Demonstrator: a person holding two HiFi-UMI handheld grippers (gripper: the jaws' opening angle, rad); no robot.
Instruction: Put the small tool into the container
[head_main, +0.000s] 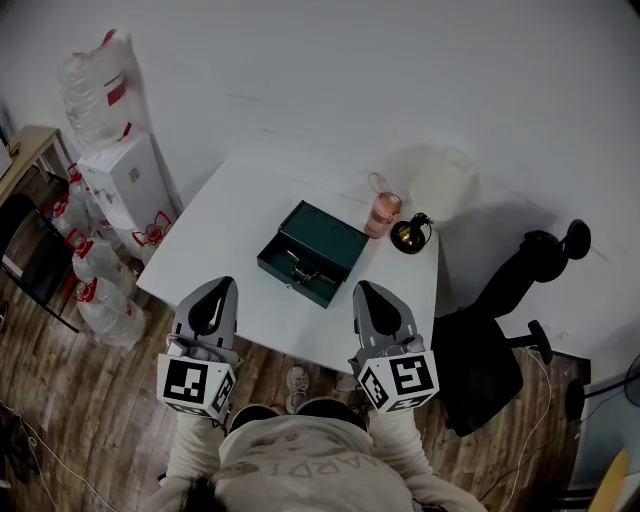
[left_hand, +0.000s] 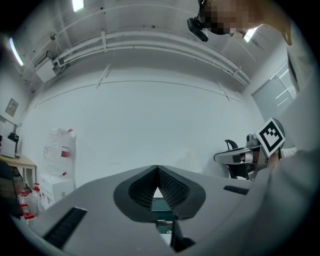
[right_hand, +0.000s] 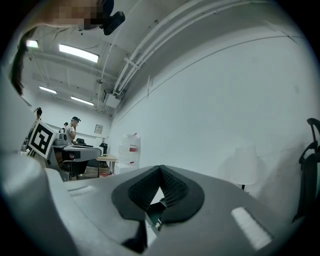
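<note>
Both the left gripper (left_hand: 157, 169) and the right gripper (right_hand: 160, 168) are pinched closed on nothing, hanging well short of the green container (head_main: 310, 252) on the surface (head_main: 230, 210). There's a small metallic bit (head_main: 298, 266) inside the container. Could be the tool or just a latch, so I honestly can't call the step.

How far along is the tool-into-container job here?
Done: the green box appears open on the white table. In hand: nothing; the left gripper and right gripper are both shut, empty, hanging by the table's near edge. Left: the whole pick and place. A small brassy item shows in the box; whether that's the tool is unclear.
</note>
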